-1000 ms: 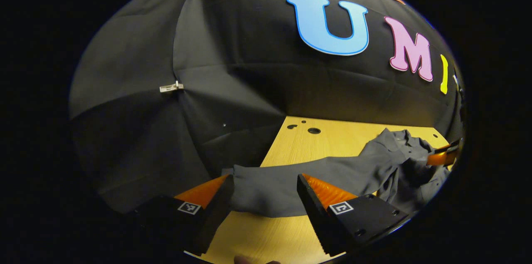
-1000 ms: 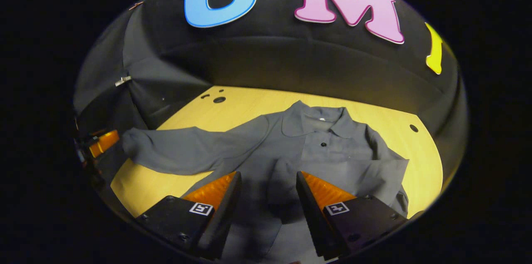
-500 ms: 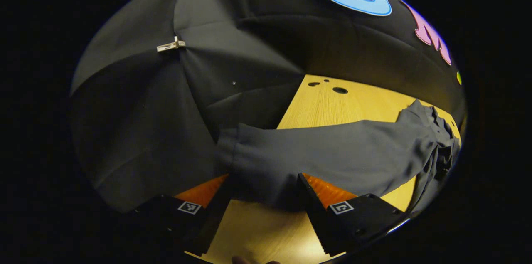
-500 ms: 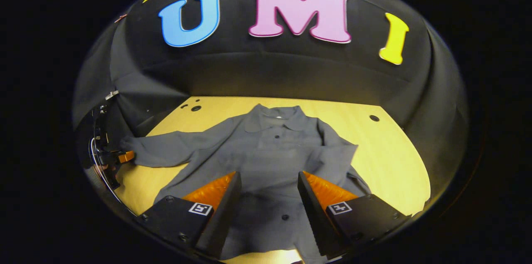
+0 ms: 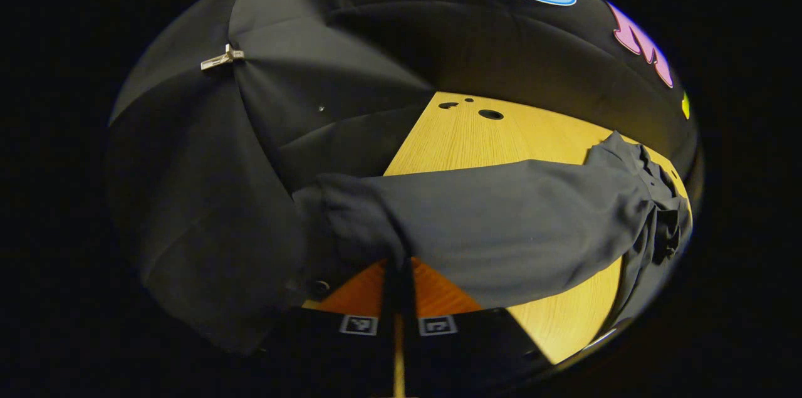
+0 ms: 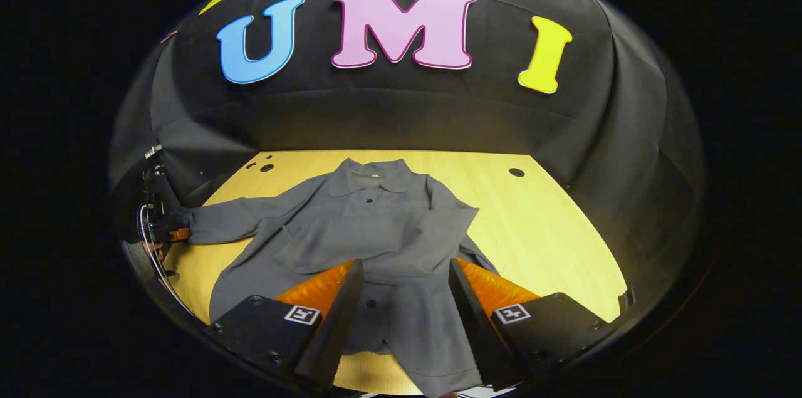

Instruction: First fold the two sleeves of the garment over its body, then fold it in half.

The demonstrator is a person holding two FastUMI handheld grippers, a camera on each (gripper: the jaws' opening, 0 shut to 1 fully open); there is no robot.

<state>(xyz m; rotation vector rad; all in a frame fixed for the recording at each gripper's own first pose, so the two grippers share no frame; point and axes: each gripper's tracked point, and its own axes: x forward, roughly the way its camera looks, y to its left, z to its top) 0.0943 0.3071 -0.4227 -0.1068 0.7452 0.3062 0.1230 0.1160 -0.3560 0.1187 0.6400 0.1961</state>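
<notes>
The right gripper view presents the whole garment (image 6: 376, 229), a grey long-sleeved shirt with a collar and buttons, lying flat on the wooden table (image 6: 551, 222) with the collar toward the booth's back wall. One sleeve is folded across the chest. The other sleeve (image 6: 232, 222) extends sideways to the table edge, where the left gripper (image 6: 172, 232) meets its cuff; the detail there is too small to resolve.

The left gripper view supplies that detail. The left gripper (image 5: 399, 279) has its two fingers brought together with only a thin gap between them, and the sleeve (image 5: 501, 222) drapes over their tips near the cuff (image 5: 351, 216). The fabric hides the contact point, so the views do not confirm whether both fingers press on the cloth. From the cuff the sleeve runs across the table (image 5: 463, 141) to the bunched shoulder at the far right of this view. The shirt body is largely out of sight here.

The right gripper (image 6: 401, 288) hovers above the lower half of the garment with its jaws wide apart. The folded sleeve and the button placket lie between and beyond the two fingers. Neither finger is seen touching the cloth.
</notes>
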